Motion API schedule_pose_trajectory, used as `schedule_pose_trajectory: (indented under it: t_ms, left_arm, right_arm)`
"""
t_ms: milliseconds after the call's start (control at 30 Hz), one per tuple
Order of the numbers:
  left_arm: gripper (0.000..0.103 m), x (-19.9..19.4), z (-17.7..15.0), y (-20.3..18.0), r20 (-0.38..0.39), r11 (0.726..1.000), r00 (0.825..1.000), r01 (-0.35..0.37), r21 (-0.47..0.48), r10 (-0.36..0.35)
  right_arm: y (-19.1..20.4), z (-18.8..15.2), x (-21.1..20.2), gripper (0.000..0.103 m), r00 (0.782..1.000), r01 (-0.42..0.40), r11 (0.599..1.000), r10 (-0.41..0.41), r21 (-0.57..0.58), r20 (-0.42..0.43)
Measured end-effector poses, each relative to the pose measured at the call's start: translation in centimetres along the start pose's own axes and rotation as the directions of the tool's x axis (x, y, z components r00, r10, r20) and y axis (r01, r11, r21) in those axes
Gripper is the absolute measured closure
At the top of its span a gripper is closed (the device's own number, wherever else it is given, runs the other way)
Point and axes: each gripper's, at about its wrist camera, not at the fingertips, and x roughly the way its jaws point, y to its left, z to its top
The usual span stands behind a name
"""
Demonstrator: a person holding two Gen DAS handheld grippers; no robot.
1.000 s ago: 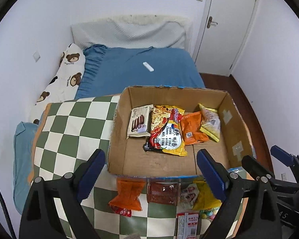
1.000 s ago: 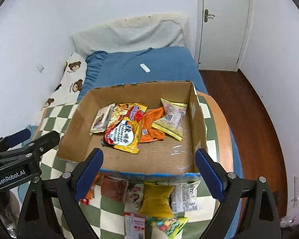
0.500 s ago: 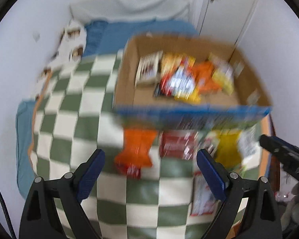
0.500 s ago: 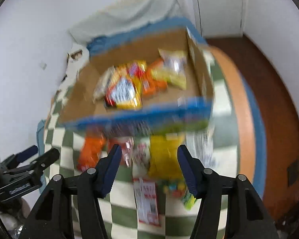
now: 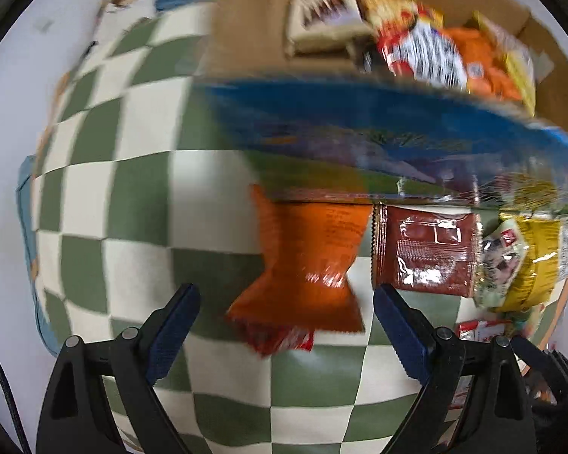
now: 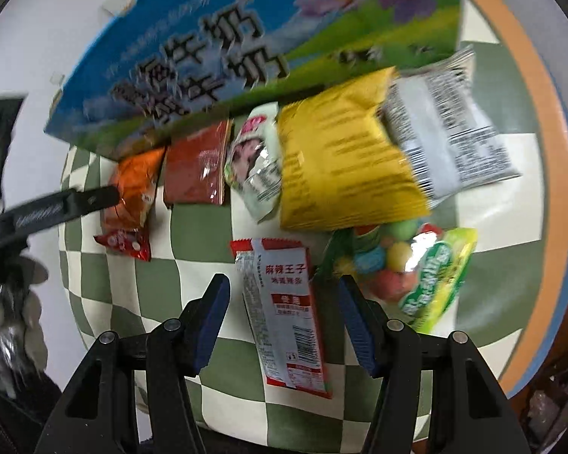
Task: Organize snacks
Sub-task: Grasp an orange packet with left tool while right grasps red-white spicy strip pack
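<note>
Both grippers point down at a table covered with a green and white checked cloth (image 5: 140, 196), and both views are a little blurred.

The left gripper (image 5: 286, 325) has its fingers spread wide and they pinch nothing. An orange packet (image 5: 306, 261) lies on the cloth between them, toward 12 o'clock from the tips, and no pad touches it. A small red packet (image 5: 280, 338) sticks out from under its near end. Just at 3 o'clock from the orange packet lies a dark red packet (image 5: 426, 249), and further that way a yellow bag (image 5: 537, 265).

Behind these, at 12 o'clock, stands the cardboard box (image 5: 359, 109) with a blue printed front. Inside it lie several snacks, among them a pale biscuit pack (image 5: 322, 19) and a red and yellow bag (image 5: 420, 45).

The right gripper (image 6: 284, 317) has its fingers set closer together, but they are still apart. A long red and white packet (image 6: 284, 310) lies on the cloth between them, and I see a gap on each side, so the pads do not press it. At 2 o'clock from it lies a green candy bag (image 6: 424, 276). A white bag (image 6: 447, 132) lies at 1 o'clock, partly under the yellow bag.
</note>
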Motion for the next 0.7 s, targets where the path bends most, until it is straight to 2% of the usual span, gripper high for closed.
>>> schedule_pose_trajectory:
  t_ms: [100, 133, 167, 200, 300, 433, 567, 700]
  left_arm:
    - [0.011, 1.8, 0.8, -1.2, -0.018, 0.999, 1.000, -0.015, 0.040, 0.016]
    - [0.032, 2.0, 0.8, -1.4, -0.007, 0.999, 1.000, -0.019, 0.045, 0.020]
    - [0.047, 2.1, 0.7, -1.5, 0.006, 0.999, 1.000, -0.023, 0.043, 0.023]
    - [0.054, 2.1, 0.5, -1.5, 0.006, 0.999, 1.000, -0.025, 0.039, 0.025]
    - [0.055, 1.5, -0.7, -1.2, 0.019, 0.999, 1.000, -0.020, 0.028, 0.020]
    - [0.055, 0.7, -5.1, -0.6, 0.015, 1.000, 1.000, -0.005, -0.011, 0.005]
    - [0.055, 1.7, -10.4, -0.3, -0.047, 0.998, 0.999, 0.015, -0.059, -0.017]
    - [0.055, 4.0, -13.7, -0.3, -0.109, 0.994, 0.993, 0.040, -0.101, -0.051]
  right_arm:
    - [0.9, 0.1, 0.9, 0.041, 1.000, 0.006, 1.000, -0.006, -0.016, -0.019]
    - [1.2, 0.0, 1.1, 0.041, 1.000, 0.014, 1.000, -0.015, -0.024, -0.026]
    - [1.4, -0.1, 1.5, 0.041, 0.999, 0.024, 0.999, -0.025, -0.032, -0.035]
    - [1.5, -0.1, 1.7, 0.041, 0.999, 0.026, 0.999, -0.027, -0.035, -0.044]
    - [1.6, -0.7, 2.3, 0.041, 0.997, 0.038, 0.998, -0.041, -0.046, -0.061]
    - [1.3, -1.6, 3.2, 0.041, 0.994, 0.052, 0.997, -0.057, -0.060, -0.089]
    - [2.0, -2.4, 4.4, 0.039, 0.991, 0.094, 0.990, -0.103, -0.105, -0.089]
    - [3.2, -2.7, 5.7, 0.036, 0.986, 0.136, 0.979, -0.149, -0.152, -0.079]
